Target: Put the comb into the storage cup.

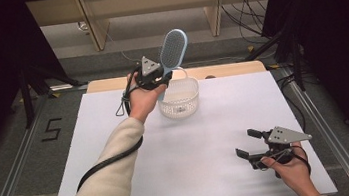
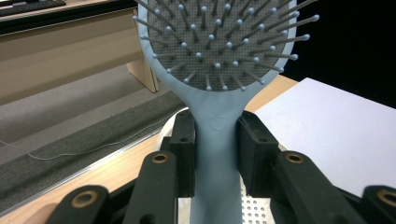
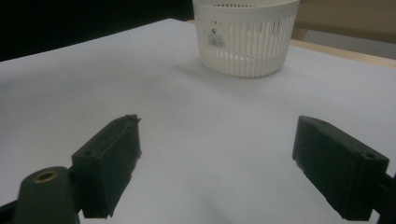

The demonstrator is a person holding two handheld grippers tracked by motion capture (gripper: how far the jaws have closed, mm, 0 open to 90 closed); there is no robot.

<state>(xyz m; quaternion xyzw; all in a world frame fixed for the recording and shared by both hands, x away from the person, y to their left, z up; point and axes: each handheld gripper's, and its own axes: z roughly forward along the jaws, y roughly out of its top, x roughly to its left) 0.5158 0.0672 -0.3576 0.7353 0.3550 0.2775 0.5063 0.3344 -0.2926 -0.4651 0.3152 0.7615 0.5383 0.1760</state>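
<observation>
Above basket (image 1: 178, 97), hairbrush (image 1: 172, 49) (label unreadable)

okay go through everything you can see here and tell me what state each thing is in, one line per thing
Hairbrush: held upright by its handle, bristle head up, above the basket's near rim.
Left claw: shut on the hairbrush handle.
Right claw: open, holding nothing, over the table.
Basket: upright on the white table.

hairbrush (image 1: 173, 47) above basket (image 1: 178, 97), on table (image 1: 193, 146).
</observation>
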